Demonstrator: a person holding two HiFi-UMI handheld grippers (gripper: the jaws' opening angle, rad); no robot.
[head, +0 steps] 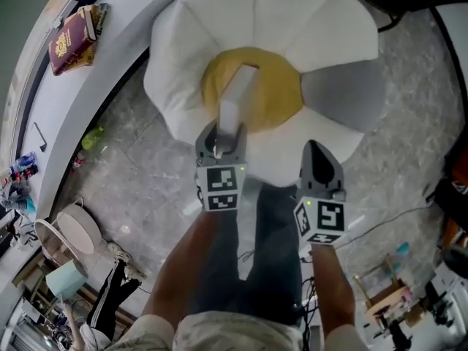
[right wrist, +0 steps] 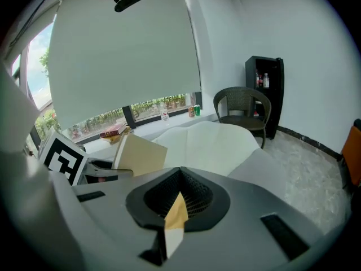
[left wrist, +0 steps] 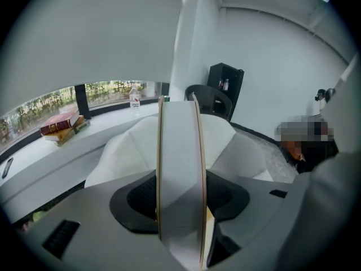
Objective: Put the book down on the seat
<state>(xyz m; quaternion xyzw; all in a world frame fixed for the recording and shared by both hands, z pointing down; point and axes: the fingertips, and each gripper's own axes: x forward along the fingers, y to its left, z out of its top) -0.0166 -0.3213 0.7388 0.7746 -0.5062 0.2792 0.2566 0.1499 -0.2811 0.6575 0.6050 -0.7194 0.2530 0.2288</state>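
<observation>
The left gripper (head: 225,134) has its fingers (left wrist: 135,199) clamped on the white book (head: 238,93), which it holds on edge above the middle of the flower-shaped seat (head: 292,20). The book seems clear of the cushion, though the angle is poor. The right gripper (head: 316,152) hangs just beside it, fingers closed together and empty.

Head view steeply down, gripper views fwd; all share seat (head: 314,20).

book (head: 240,93) base behind left tool (head: 221,139)
</observation>
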